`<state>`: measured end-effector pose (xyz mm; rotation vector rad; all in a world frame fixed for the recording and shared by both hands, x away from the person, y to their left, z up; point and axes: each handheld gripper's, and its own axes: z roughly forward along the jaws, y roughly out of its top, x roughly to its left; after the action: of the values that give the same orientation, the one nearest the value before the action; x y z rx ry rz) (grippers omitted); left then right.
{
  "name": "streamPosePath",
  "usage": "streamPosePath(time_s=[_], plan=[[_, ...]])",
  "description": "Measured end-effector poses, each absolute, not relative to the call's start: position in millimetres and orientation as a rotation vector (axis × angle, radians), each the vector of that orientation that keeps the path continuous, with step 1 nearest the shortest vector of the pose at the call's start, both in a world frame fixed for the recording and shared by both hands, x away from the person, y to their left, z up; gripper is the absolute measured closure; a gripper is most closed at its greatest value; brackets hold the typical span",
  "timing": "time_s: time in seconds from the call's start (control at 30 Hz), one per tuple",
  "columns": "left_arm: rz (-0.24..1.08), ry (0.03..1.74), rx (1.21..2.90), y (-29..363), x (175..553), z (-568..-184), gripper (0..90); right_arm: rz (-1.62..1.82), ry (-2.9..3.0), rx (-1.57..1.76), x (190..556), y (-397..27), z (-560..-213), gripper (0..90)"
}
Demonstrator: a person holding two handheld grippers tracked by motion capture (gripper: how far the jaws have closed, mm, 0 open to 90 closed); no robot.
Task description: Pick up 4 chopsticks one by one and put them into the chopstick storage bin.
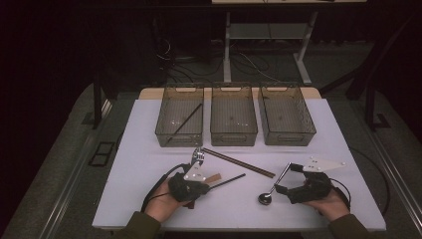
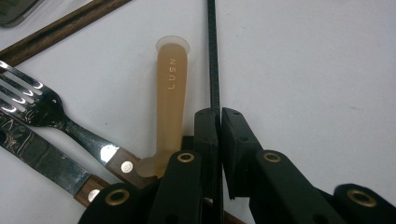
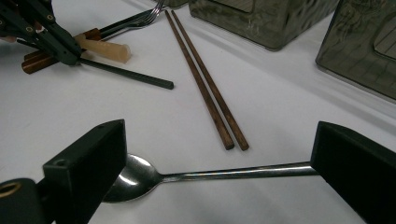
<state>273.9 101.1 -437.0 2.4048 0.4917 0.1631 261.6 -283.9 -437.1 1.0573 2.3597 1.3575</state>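
We see three bins [image 1: 234,119] along the surface's [image 1: 149,199] far edge, brown chopsticks [image 1: 239,163] mid-surface, a fork [image 2: 56,121] and knife [image 2: 42,161] nearby.

On the surface [image 1: 149,199] stand 3 bins [image 1: 234,130]. There are 2 black chopsticks [image 2: 213,56], 2 brown chopsticks [image 3: 205,88], 1 fork [image 2: 51,116], 1 knife [image 2: 37,156] and 1 spoon [image 3: 187,176]. 1 pale tan handle [image 2: 170,98] lies beside them.

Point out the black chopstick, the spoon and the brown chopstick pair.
black chopstick [image 2: 213,56], left gripper view, on its shaft ahead of the jaws.
spoon [image 3: 140,176], right gripper view, on its bowl.
brown chopstick pair [image 3: 205,88], right gripper view, midway along the sticks.
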Motion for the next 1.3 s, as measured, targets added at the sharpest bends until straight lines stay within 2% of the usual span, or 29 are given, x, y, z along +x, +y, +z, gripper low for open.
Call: streamPosePath(time_s=[0.63,1.3], plan=[[0.141,0.49,2.349,105.9,272.2,-427.0,85.4,1.361,2.359,1.055,261.5,-284.0,-436.9,3.7],[0.158,0.527,2.26,129.0,275.4,-412.4,85.5,1.361,2.363,1.055,261.4,-283.5,-437.1,3.7]])
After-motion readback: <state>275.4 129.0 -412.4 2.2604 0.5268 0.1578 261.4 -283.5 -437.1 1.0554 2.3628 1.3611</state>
